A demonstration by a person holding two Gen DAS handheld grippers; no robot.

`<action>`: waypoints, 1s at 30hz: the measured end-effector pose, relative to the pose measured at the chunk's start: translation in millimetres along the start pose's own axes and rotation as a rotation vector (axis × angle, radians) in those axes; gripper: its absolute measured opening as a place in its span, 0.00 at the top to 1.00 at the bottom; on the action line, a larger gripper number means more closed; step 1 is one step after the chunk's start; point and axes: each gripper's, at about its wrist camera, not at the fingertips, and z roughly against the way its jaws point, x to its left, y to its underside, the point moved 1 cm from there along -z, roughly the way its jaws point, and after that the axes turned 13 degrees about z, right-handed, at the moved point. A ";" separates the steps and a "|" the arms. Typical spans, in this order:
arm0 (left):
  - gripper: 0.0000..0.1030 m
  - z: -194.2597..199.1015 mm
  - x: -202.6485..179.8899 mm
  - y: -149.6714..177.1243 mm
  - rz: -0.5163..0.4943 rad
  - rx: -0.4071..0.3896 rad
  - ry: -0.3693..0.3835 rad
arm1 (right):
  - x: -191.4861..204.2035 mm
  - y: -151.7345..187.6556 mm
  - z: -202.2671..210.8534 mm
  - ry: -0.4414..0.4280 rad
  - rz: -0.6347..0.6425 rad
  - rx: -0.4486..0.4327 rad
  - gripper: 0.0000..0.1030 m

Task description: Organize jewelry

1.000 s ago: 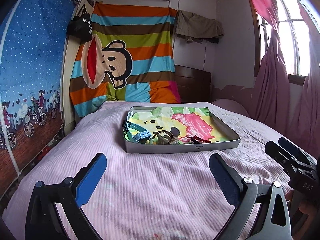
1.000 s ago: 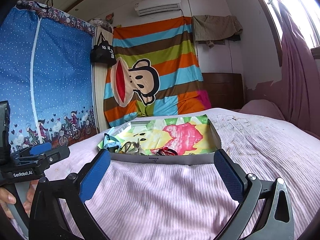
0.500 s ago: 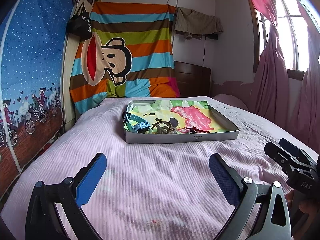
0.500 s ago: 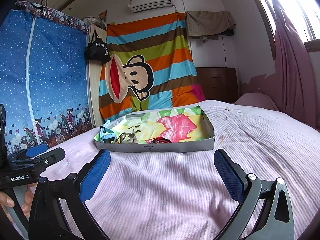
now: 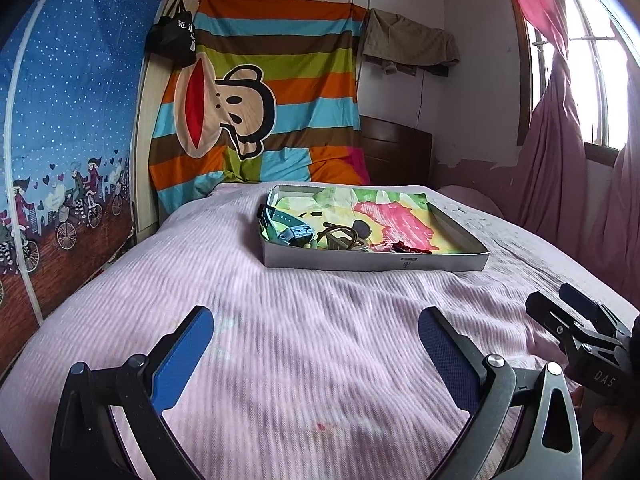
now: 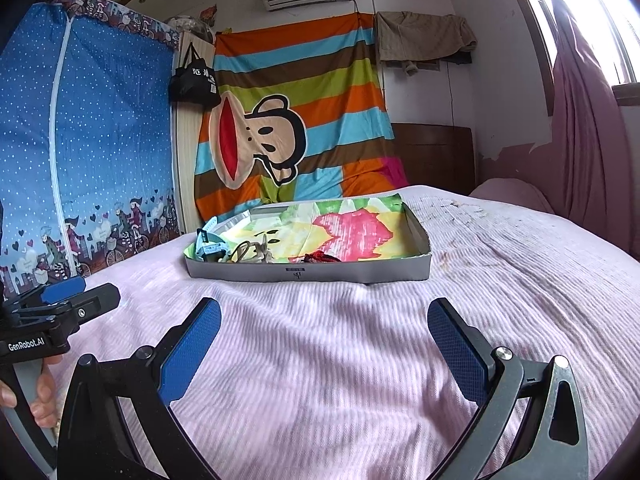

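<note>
You're holding both tools low over the pink bedspread (image 5: pixel 304 320), well short of the tray (image 5: pixel 400 265) sitting mid-frame. Left gripper (image 5: pixel 316 344) and right gripper (image 6: pixel 324 340) are both spread wide, carrying nothing. The jewelry is bunching in the tray's near-left corner: blue watch (image 5: pixel 294 234), brown loops (image 5: pixel 340 236), red string (image 5: pixel 402 247). Likely approach phase; I'd be picking one edge piece, coming in from above, avoiding the tangle.

Bare bedspread (image 5: pixel 312 320) lies open up to the tray's (image 5: pixel 376 265) low front wall
</note>
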 end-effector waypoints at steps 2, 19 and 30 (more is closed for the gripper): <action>0.00 -0.8 -1.0 1.3 -0.008 0.004 -0.006 | 0.6 2.7 -1.9 -0.001 -0.004 0.003 0.02; 0.00 3.3 -9.2 5.7 -0.044 -0.006 -0.010 | -3.8 8.7 -5.3 0.003 -0.035 0.003 0.01; 0.00 2.9 -8.9 5.2 -0.047 -0.007 -0.010 | -2.9 8.8 -5.3 0.003 -0.033 0.004 0.01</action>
